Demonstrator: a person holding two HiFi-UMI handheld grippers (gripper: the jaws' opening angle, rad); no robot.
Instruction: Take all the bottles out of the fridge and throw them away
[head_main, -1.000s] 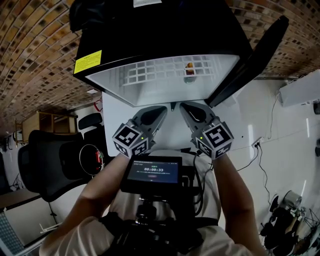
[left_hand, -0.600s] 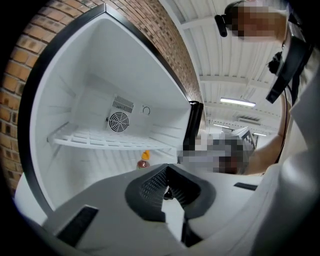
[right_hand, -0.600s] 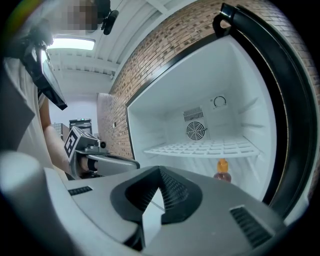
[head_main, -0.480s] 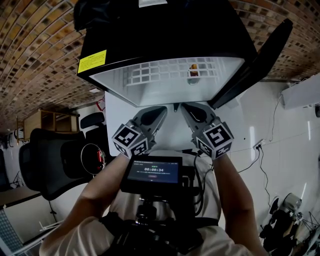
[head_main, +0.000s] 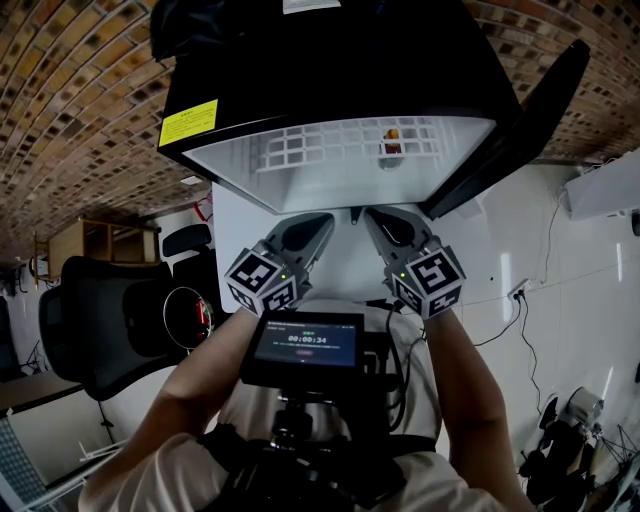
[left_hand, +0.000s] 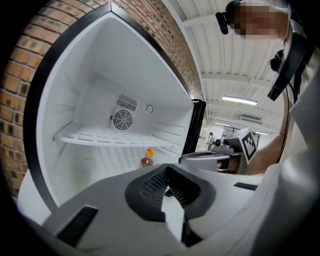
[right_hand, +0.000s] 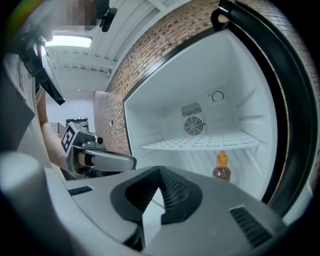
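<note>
A small black fridge (head_main: 300, 70) stands open, its door (head_main: 530, 110) swung to the right. One bottle (head_main: 391, 141) of brown liquid with an orange cap stands upright inside, below the white wire shelf (head_main: 330, 140). It also shows in the left gripper view as the bottle (left_hand: 146, 158) and in the right gripper view as the bottle (right_hand: 222, 167). My left gripper (head_main: 326, 220) and right gripper (head_main: 368, 214) hover side by side in front of the opening, short of the bottle. Both are shut and hold nothing: left gripper (left_hand: 167, 167), right gripper (right_hand: 160, 170).
The fridge sits on a white stand (head_main: 240, 230) against a brick wall. A round fan grille (right_hand: 194, 125) is set in the fridge's back wall. A black office chair (head_main: 100, 330) stands to the left, and cables (head_main: 510, 300) lie on the floor to the right.
Only the head camera has drifted a little. Both grippers and the bottle stand as before.
</note>
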